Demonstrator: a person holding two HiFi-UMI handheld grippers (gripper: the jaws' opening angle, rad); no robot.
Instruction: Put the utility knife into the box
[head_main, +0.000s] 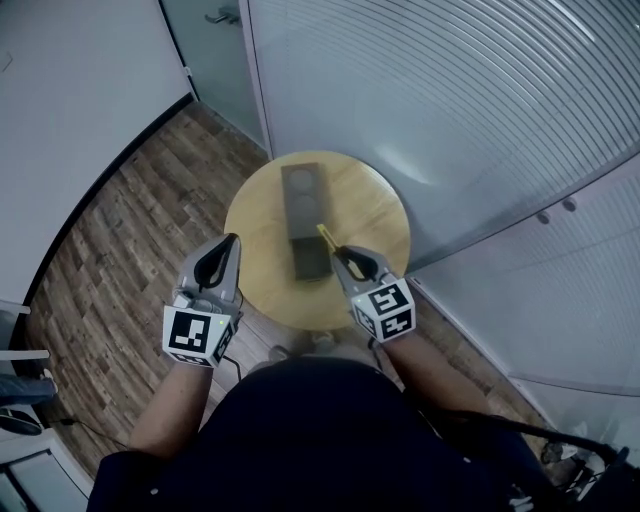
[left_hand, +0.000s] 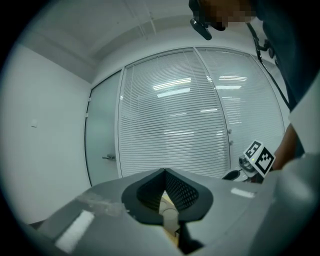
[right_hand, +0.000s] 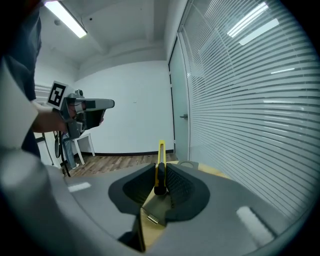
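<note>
Utility knife sat clamped between the jaws of the right gripper, pinched near its dark end with the slim yellow body sticking out past the tips. It was held over the round counter, just beside the near end of the dark box. It looked light, stiff and smooth-sided, so it would probably pivot in an end grip; a hold nearer mid-body seemed steadier. Whether the blade was out could not be told. The left gripper hung apart, jaws together on nothing.
</note>
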